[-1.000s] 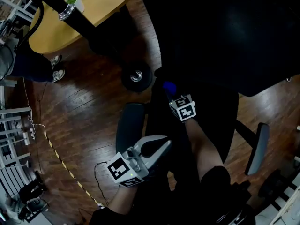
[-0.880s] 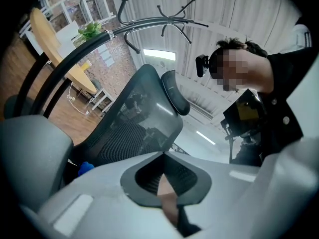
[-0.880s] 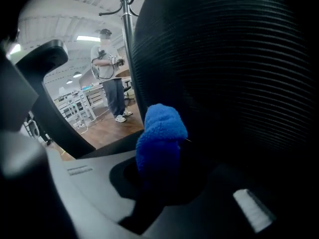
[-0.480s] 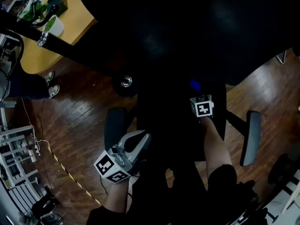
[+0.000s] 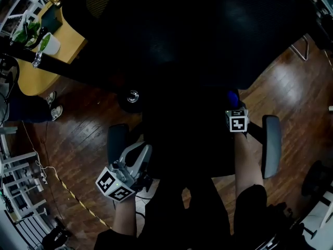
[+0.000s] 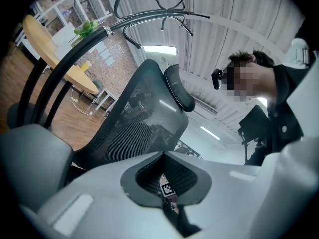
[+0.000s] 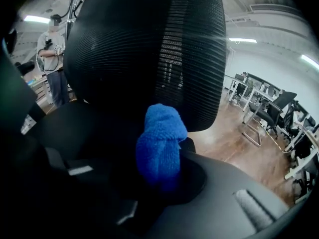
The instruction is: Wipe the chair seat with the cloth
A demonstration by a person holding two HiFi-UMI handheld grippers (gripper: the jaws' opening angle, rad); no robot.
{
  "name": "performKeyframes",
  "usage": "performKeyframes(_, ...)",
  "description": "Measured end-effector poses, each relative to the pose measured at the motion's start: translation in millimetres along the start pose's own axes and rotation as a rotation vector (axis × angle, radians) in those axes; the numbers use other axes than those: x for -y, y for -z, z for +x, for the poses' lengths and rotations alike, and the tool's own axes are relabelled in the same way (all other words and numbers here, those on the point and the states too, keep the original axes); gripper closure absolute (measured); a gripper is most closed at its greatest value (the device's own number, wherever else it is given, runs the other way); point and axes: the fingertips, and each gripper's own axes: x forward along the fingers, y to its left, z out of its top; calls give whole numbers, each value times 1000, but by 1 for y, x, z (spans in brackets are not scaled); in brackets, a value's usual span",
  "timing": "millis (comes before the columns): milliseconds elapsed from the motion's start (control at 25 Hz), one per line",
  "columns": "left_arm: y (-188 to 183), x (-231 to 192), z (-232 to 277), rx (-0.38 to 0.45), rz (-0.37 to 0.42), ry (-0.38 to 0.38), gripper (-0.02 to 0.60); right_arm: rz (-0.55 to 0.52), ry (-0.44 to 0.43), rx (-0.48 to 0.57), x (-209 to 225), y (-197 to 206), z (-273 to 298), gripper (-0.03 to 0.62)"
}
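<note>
Nearest me, off the left front corner of the chair seat (image 5: 187, 134), my left tongs (image 5: 140, 154) are pressed together on nothing. They angle up beside the left armrest (image 5: 116, 142). Farther along, at the seat's right rear corner and just inside the right armrest (image 5: 270, 145), my right tongs (image 5: 234, 110) pinch the blue cloth (image 5: 232, 97). The cloth is a bunched wad standing out past the tips toward the mesh backrest (image 5: 197, 30).

The seat spreads leftward and back toward me from the cloth, so I judge any wiping stroke would run that way, and my right hand is the nearer one. The seat is too dark for me to tell whether the cloth touches it or how much has been wiped.

Beyond the seat's left side stands a yellow worktop (image 5: 31, 79).
</note>
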Motion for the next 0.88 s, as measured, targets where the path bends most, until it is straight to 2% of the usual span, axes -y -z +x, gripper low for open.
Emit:
performKeyframes(160,0,5,0,18,-2,13,589,40,-37,-17,8,6,0,557)
performKeyframes(320,-3,8,-7,41,-15,18,589,130,-156,-29,-33,3,-4,557)
performKeyframes(400,-6,12,-10,64,-18,16,589,126,-255,-50,-81,0,-3,557)
performKeyframes(560,-13,19,-19,91,-12,25,589,90,-506,-81,-212,-17,-2,557)
performKeyframes(680,-15,20,-26,104,-10,26,589,38,-661,-115,-300,-27,-5,557)
performKeyframes(760,-16,22,-31,110,-10,27,589,1,-732,-124,-345,-30,-10,557)
performKeyframes(880,-15,22,-38,114,-12,26,589,-32,-745,-96,-377,-24,-7,557)
